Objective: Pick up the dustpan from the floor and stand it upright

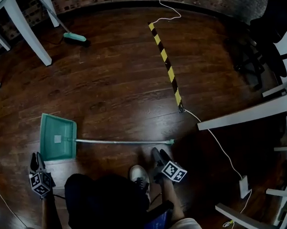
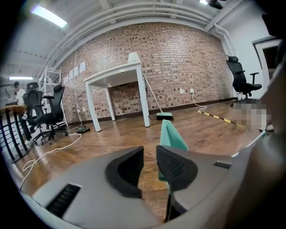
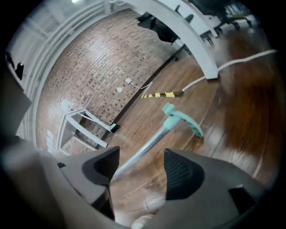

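Dustpan (image 1: pixel 58 137) is lying flat on the floor (image 1: pixel 121 79), green pan at the 9 o'clock end, metal handle (image 1: pixel 121 143) running toward 3 o'clock. Left gripper (image 1: pixel 37 162) is hovering at 7 o'clock of the pan, fingers (image 2: pixel 176 167) standing apart with a narrow gap, nothing between. Right gripper (image 1: pixel 159 158) is sitting at 6 o'clock of the handle's tip, fingers (image 3: pixel 181 172) wide, handle showing beyond the gap, not gripped

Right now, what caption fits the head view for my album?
Green plastic long-handled dustpan lies flat on dark wooden floor, left tool and right tool at its ends.
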Tool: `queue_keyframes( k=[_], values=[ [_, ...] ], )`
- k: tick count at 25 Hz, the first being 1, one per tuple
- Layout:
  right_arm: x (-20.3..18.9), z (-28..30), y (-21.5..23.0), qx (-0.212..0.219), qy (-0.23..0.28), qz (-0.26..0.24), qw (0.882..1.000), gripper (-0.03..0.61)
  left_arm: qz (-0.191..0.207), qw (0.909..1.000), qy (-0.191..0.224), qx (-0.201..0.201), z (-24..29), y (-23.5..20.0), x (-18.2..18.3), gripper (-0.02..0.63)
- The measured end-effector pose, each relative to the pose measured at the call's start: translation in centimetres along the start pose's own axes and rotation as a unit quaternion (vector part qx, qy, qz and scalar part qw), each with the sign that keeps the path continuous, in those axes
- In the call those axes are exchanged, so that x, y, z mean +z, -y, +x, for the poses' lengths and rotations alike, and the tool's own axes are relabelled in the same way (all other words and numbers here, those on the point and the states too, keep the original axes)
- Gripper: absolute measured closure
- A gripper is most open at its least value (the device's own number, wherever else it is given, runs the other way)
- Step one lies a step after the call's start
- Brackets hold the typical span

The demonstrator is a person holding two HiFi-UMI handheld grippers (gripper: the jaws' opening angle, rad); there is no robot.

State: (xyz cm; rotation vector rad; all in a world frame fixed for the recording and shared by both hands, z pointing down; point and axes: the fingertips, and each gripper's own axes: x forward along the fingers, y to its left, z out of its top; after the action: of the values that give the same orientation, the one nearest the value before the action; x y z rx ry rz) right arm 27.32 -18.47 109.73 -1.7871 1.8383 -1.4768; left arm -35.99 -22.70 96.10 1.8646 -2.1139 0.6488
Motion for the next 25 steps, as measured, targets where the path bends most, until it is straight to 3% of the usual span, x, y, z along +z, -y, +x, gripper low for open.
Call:
queue_keyframes(
  k=[9, 14, 18, 21, 24, 25],
  values=[
    [2.4, 4.6, 0.8, 0.014, 0.078, 0.093, 0.992, 0.258, 0.015, 0.9998, -0.005, -0.008, 2.5, -1.6, 0.1, 0.503],
    [3.3, 5.9, 0.8, 0.015, 0.070, 0.074, 0.995, 0.259, 0.006, 0.9987, -0.010, -0.050, 1.8, 0.6, 0.4, 0.499],
    [4.3, 5.8, -0.4, 0.023, 0.091, 0.062, 0.994, 0.307, -0.005, 0.9980, -0.014, -0.061, 0.5, 0.2, -0.1, 0.499],
    [4.8, 5.8, -0.7, 0.019, 0.102, 0.049, 0.993, 0.385, -0.033, 0.9953, -0.010, -0.090, -0.2, 0.7, 0.2, 0.500],
    [5.1, 6.3, -0.6, 0.021, 0.098, 0.048, 0.994, 0.383, -0.008, 0.9936, -0.036, -0.107, -0.3, 2.0, -0.3, 0.500],
    [4.9, 6.5, -0.4, 0.019, 0.094, 0.051, 0.994, 0.355, 0.005, 0.9928, -0.048, -0.109, -0.3, 2.4, -0.7, 0.500]
  ],
)
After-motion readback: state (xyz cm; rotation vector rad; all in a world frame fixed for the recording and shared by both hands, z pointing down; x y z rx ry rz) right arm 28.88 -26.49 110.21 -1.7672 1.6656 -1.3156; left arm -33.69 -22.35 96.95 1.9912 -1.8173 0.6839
